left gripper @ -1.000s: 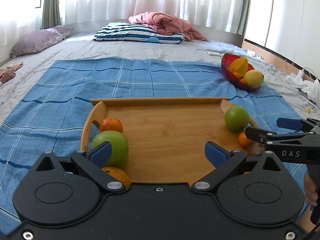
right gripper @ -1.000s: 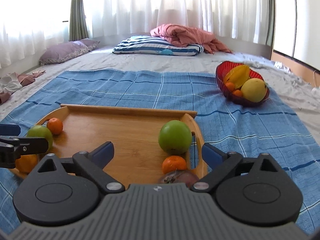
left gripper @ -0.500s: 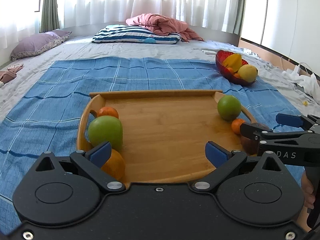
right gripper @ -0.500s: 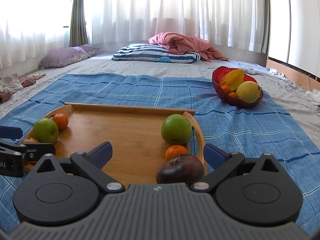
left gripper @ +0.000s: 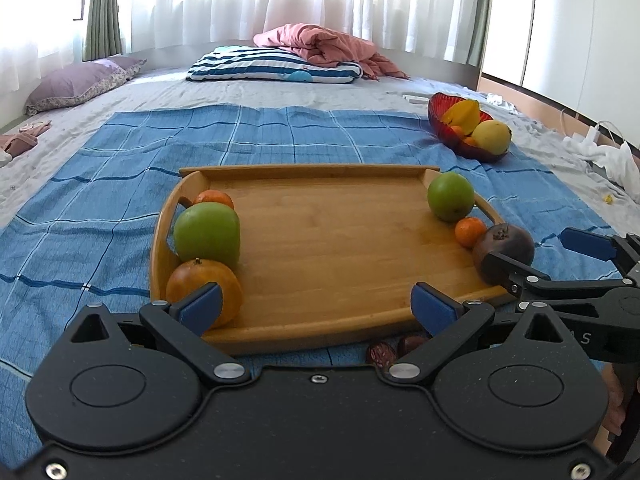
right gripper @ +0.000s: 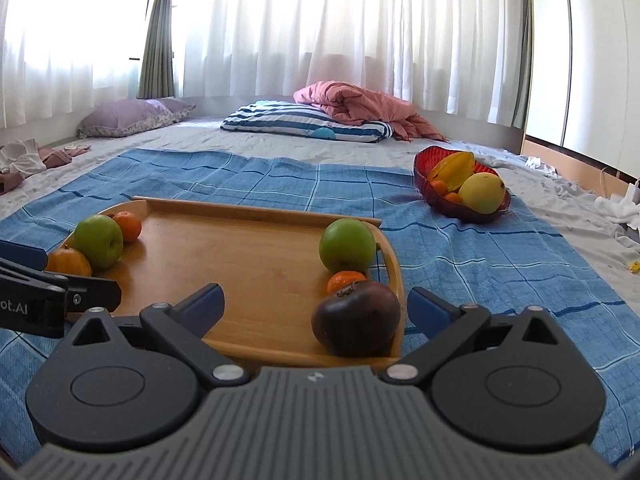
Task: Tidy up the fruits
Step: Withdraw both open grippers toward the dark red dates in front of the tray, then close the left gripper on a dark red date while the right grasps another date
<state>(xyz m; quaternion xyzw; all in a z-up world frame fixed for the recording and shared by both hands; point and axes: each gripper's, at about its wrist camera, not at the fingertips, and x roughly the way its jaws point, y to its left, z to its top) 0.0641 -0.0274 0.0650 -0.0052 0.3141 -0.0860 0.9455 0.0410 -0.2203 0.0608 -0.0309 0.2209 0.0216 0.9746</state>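
Below the tray's near edge, two small dark fruits (left gripper: 386, 351), half hidden by the left gripper (left gripper: 316, 306), seen only from the left wrist. Both jaws wide, empty; right gripper (right gripper: 316, 304) likewise. On the wooden tray (left gripper: 332, 248): apples, oranges, a dark purple fruit (right gripper: 356, 324). Beyond, blue blanket (right gripper: 460, 256) over a bed, red bowl (right gripper: 460, 200), pillows, curtains.

Left gripper (left gripper: 316, 306) hides two dark fruits (left gripper: 394, 351).
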